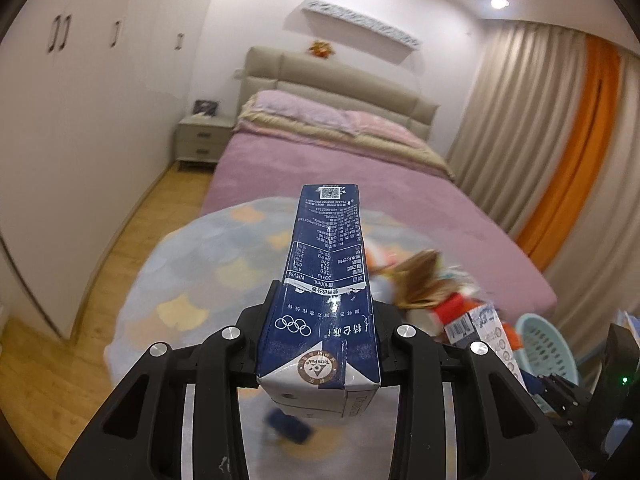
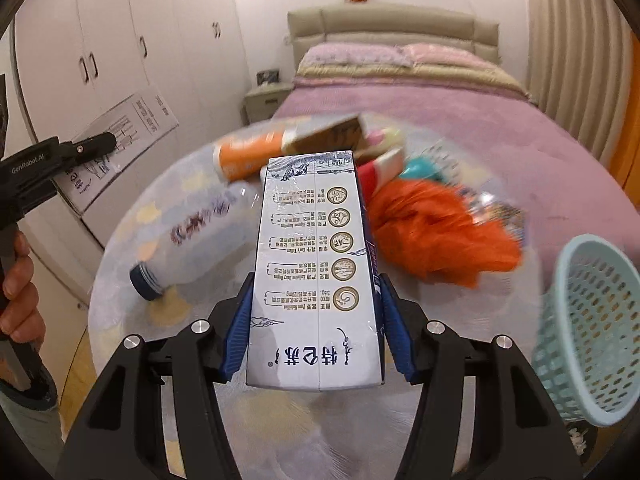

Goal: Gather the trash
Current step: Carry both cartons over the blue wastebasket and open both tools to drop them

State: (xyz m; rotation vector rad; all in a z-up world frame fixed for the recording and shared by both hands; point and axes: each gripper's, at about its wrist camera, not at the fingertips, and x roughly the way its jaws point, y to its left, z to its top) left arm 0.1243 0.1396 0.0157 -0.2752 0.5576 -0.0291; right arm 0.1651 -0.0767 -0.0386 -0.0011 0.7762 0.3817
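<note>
Each milk carton looks light and crushable (likely empty): the left gripper clamps the blue carton, the right gripper the white carton, both low across flat sides.

Blurred trash pile behind carton

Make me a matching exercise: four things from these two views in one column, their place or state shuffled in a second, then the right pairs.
1. dark blue milk carton
2. white milk carton
3. plastic bottle
4. light blue basket

A. lying on its side on the round table, blue cap toward the camera
B. clamped in the right gripper
C. at the table's right edge, tilted
D. clamped in the left gripper

Pairs: 1-D, 2-B, 3-A, 4-C
</note>
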